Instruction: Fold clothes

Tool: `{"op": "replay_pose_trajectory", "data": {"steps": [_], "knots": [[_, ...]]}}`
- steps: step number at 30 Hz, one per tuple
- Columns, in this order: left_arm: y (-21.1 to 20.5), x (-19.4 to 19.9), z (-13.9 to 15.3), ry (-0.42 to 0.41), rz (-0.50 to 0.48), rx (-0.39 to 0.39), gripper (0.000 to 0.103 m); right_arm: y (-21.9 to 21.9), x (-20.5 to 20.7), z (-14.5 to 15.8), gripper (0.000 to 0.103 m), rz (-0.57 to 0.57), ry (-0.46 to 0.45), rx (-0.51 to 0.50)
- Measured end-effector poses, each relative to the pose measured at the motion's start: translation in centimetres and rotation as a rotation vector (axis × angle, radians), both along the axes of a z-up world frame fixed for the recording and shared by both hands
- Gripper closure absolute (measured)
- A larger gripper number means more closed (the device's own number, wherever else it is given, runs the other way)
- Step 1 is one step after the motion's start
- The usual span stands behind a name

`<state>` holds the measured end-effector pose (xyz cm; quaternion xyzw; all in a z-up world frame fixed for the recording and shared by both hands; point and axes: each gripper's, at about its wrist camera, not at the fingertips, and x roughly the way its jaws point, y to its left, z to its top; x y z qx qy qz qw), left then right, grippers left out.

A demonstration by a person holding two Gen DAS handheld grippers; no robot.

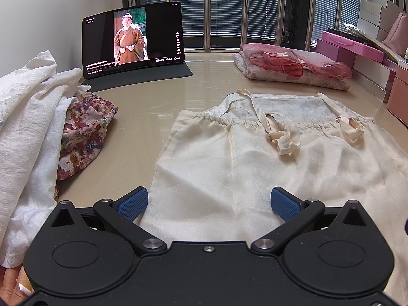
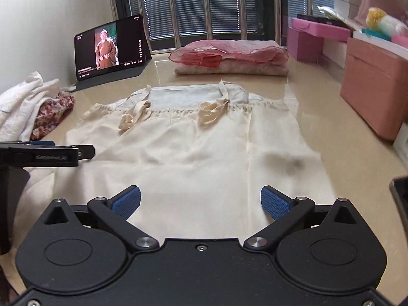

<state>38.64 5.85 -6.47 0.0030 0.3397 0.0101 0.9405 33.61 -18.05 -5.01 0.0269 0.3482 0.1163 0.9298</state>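
Observation:
A cream satin slip dress point(image 1: 229, 158) lies flat on the beige tabletop point(image 1: 142, 117), straps folded onto its chest; it also shows in the right wrist view point(image 2: 193, 148). My left gripper point(image 1: 209, 204) is open and empty, hovering over the dress's near hem at its left side. My right gripper point(image 2: 200, 201) is open and empty over the hem further right. The left gripper's body point(image 2: 46, 155) shows side-on at the left of the right wrist view.
A pile of unfolded white and floral clothes point(image 1: 38, 127) lies at the left. A tablet point(image 1: 132, 38) playing video stands at the back left. A folded pink stack point(image 1: 290, 63) lies at the back. Pink boxes point(image 2: 374, 84) line the right edge.

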Motion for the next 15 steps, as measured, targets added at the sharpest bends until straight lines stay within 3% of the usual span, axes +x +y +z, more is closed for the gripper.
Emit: {"op": "replay_pose_trajectory", "data": {"steps": [8, 15], "knots": [[0.0, 0.0, 0.0, 0.000, 0.000, 0.000, 0.000, -0.9, -3.4, 1.7, 0.001, -0.040, -0.066, -0.009], [0.0, 0.0, 0.0, 0.000, 0.000, 0.000, 0.000, -2.8, -5.7, 1.7, 0.001, -0.080, -0.054, 0.038]]}}
